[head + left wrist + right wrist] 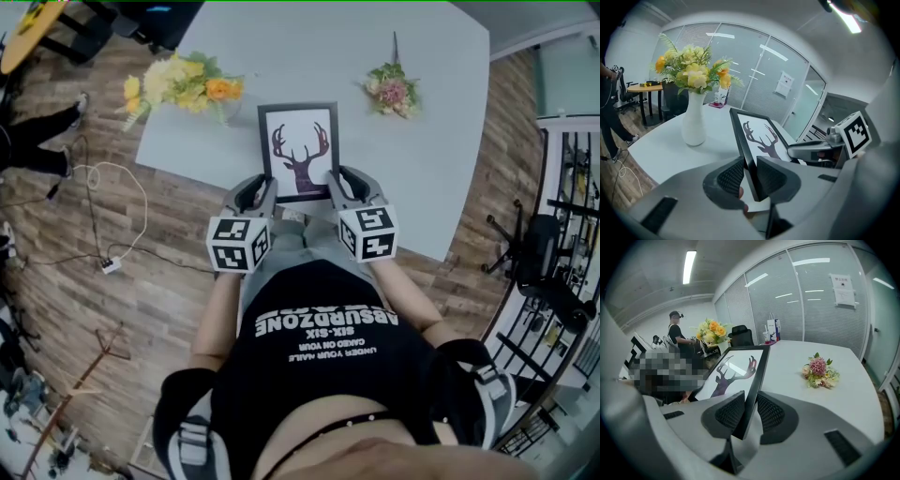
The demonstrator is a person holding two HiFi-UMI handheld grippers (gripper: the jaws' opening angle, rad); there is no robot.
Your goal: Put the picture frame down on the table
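- Left gripper point(747, 174): jaws closed on the left edge of the picture frame point(299, 150), near its lower corner, with one ribbed pad on the front and one on the back.
- Right gripper point(750, 411): jaws pinch the frame's right edge near the lower corner in the same way, one pad on each face.
- Picture frame: black border, white sheet with a dark deer-head silhouette. It is held between the two grippers over the near part of the table point(427, 141), tilted with its top edge away from the person. Contact with the tabletop cannot be told.
- White vase of yellow flowers point(693, 123) stands on the table, left of the frame.
- Small pink bouquet point(819, 371) lies on the table to the right, well apart from the frame.
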